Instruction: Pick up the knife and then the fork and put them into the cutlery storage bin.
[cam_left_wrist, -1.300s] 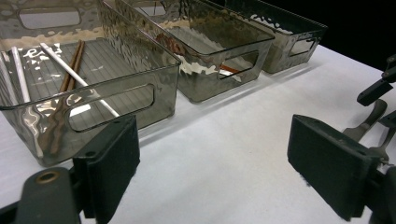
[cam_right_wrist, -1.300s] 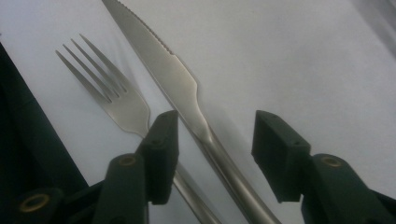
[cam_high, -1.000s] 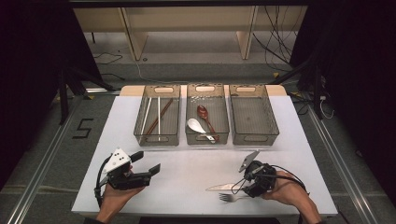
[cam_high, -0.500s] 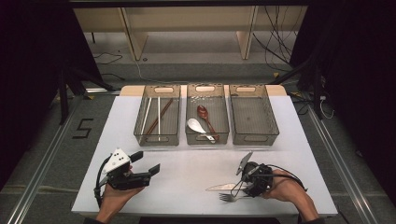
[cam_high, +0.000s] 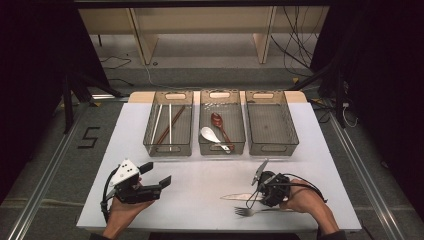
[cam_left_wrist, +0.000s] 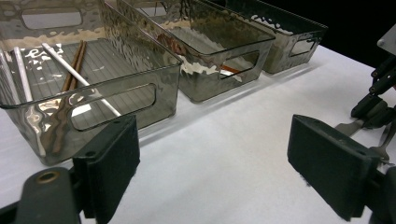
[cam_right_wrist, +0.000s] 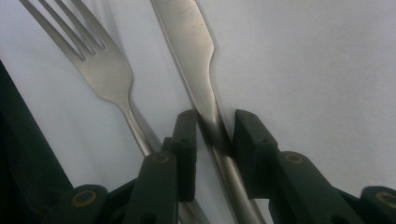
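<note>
A silver knife (cam_high: 235, 197) and a fork (cam_high: 252, 211) lie side by side on the white table (cam_high: 200, 170) near its front right. My right gripper (cam_high: 256, 196) is lowered over the knife's handle. In the right gripper view the knife (cam_right_wrist: 187, 28) runs between the jaws of my right gripper (cam_right_wrist: 215, 128), which have just been closing. Thin gaps still show on both sides of the handle. The fork (cam_right_wrist: 100, 70) lies just outside the left jaw. My left gripper (cam_high: 159, 173) rests at the front left, open and empty (cam_left_wrist: 215, 163).
Three smoky clear bins stand in a row at the back. The left bin (cam_high: 150, 131) holds chopsticks (cam_high: 170, 124), the middle bin (cam_high: 202, 130) holds a white spoon (cam_high: 210, 135) and a brown spoon (cam_high: 218, 121), and nothing is inside the right bin (cam_high: 270, 125).
The right gripper's jaws have narrowed around the knife handle. Both hands have stayed nearly where they were.
</note>
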